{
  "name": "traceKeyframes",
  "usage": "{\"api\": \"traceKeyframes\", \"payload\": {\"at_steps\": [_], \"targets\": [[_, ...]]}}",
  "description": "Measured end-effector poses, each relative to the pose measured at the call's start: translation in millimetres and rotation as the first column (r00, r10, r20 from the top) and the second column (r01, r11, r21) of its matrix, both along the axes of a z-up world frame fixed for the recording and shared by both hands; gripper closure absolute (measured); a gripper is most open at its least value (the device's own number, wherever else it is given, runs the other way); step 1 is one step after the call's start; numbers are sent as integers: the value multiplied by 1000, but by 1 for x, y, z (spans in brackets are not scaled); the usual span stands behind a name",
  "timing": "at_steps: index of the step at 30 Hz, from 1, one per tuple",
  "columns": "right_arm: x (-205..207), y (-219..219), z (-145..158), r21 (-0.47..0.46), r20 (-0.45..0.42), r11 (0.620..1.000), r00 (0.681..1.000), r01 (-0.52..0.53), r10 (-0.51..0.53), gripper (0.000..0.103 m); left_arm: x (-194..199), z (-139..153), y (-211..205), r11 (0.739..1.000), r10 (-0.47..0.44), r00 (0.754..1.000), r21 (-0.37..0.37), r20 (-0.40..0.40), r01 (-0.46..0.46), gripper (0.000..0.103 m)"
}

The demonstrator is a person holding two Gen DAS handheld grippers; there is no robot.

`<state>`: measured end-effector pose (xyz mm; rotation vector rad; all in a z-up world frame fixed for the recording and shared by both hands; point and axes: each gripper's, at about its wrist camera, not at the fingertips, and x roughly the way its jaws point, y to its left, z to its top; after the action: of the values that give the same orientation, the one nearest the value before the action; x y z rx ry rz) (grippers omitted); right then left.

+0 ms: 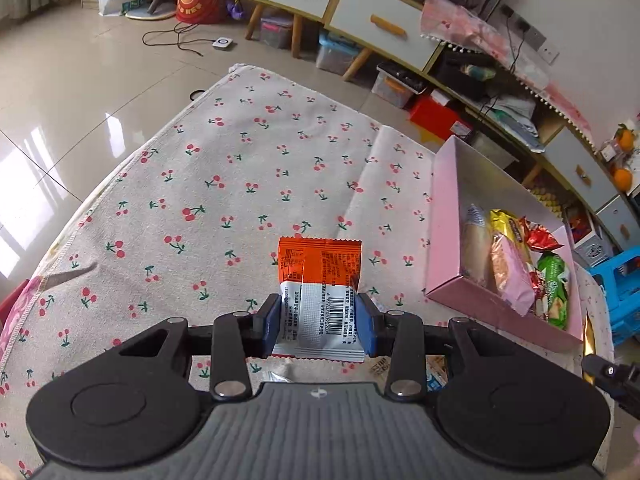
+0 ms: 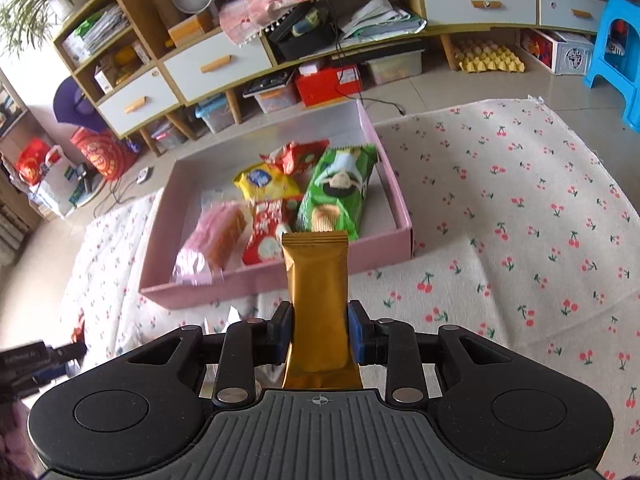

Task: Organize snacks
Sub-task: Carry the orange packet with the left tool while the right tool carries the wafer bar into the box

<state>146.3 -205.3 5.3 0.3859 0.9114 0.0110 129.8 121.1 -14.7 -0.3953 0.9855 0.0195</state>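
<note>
My left gripper (image 1: 318,326) is shut on an orange-and-white snack packet (image 1: 320,280) and holds it above the cherry-print cloth (image 1: 200,184). The pink box (image 1: 438,216) lies to its right with several snacks inside. My right gripper (image 2: 319,330) is shut on a gold snack packet (image 2: 317,288), which stands upright just in front of the pink box (image 2: 256,286). In the box lie a green chip bag (image 2: 340,192), a yellow packet (image 2: 264,182), red packets (image 2: 266,236) and a pink packet (image 2: 216,236).
The cloth (image 2: 520,216) covers a low table with floor beyond its edges. A long cabinet with drawers (image 2: 216,64) and storage bins stands behind. A blue stool (image 2: 616,44) is at the far right. Another wrapper (image 1: 434,372) lies under my left gripper.
</note>
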Motion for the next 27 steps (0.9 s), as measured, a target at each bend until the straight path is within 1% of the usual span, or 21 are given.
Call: {"api": "traceKeyframes", "payload": {"at_steps": [3,6,9,13,15,16,18,19,20,22,23,27], "targets": [[21,-1,8,35,30,999,999,14,-15,75,1,2,-7,1000,-18,1000,-17,9,18,67],[43,1,9,83,41,996,999,22,-25,75,3,5,-13,999,-34,999,-21,24,34,67],[63,3,2,112,32,993,999,35,-39,75,7,6,-18,999,-41,998,-18,38,41,67],[81,2,-11,141,16,989,998,53,-56,75,10,5,-24,998,-50,998,-37,37,51,67],[87,0,-17,175,18,984,999,46,-49,71,11,5,-27,998,-53,998,-39,38,54,67],[89,-1,-19,191,23,980,998,48,-53,71,12,5,-28,998,-54,998,-39,39,56,67],[91,-4,-23,216,15,975,998,55,-60,61,13,5,-32,998,-55,997,-38,45,57,67],[91,-6,-25,225,13,973,998,57,-62,52,14,5,-34,998,-59,997,-35,49,61,67],[90,-7,-26,229,13,972,998,56,-61,47,15,6,-36,997,-65,996,-29,57,67,67],[87,-9,-28,229,13,973,999,44,-48,47,17,7,-42,997,-71,995,-10,72,72,67],[86,-9,-29,227,9,973,999,37,-41,45,19,7,-44,997,-77,994,-9,77,78,67],[80,-12,-28,208,6,978,1000,4,-5,43,31,12,-56,994,-97,990,-35,100,101,67]]}}
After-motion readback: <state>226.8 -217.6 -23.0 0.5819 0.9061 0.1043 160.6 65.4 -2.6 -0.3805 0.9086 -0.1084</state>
